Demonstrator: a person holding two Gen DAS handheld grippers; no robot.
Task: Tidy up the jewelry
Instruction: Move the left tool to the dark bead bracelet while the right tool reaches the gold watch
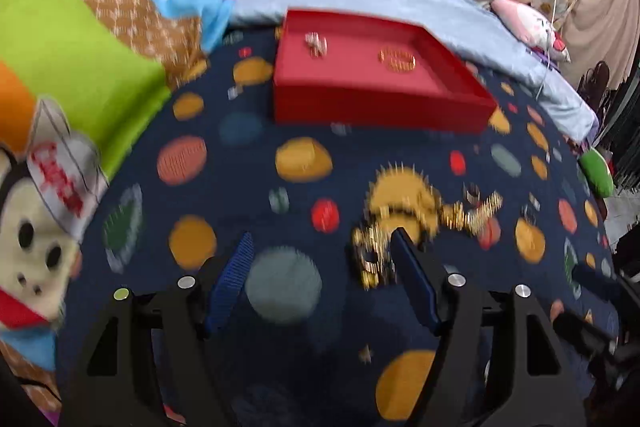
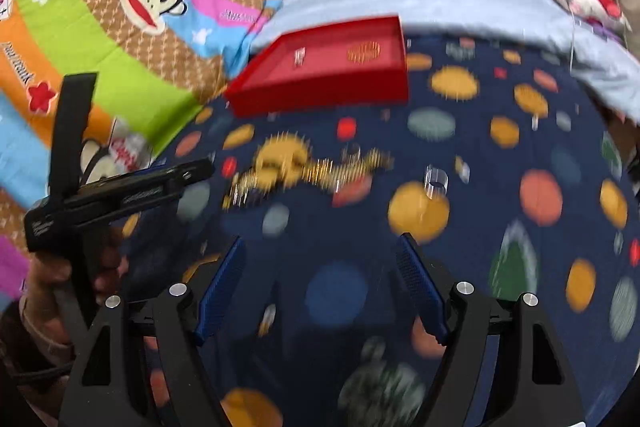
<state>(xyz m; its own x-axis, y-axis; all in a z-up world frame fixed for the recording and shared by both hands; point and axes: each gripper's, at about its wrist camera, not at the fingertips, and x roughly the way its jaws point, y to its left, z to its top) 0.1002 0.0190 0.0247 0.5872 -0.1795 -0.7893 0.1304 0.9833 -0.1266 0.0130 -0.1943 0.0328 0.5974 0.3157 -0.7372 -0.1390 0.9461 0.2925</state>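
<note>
Honestly couldn't read anything properly. The monkey quilt [image 2: 132, 7] had cursive script on its pink stripe and red lettering near a monkey's head, but both were way too blurred to make out.

The left gripper [image 1: 322, 251] hangs over a dark navy bedspread dotted with coloured circles [image 1: 240, 195], its blue-padded fingers [image 1: 234, 279] spread wide with nothing between them. A blurred gold chain of jewelry [image 1: 424, 227] lies on the bedspread at the tip of the right-hand finger and trails off to the right of it; contact cannot be told. Well ahead of the fingers sits a shallow red rectangular tray [image 1: 380, 107], holding a small silvery piece [image 1: 316, 45] and a round gold piece [image 1: 397, 59], apart from each other.
</note>
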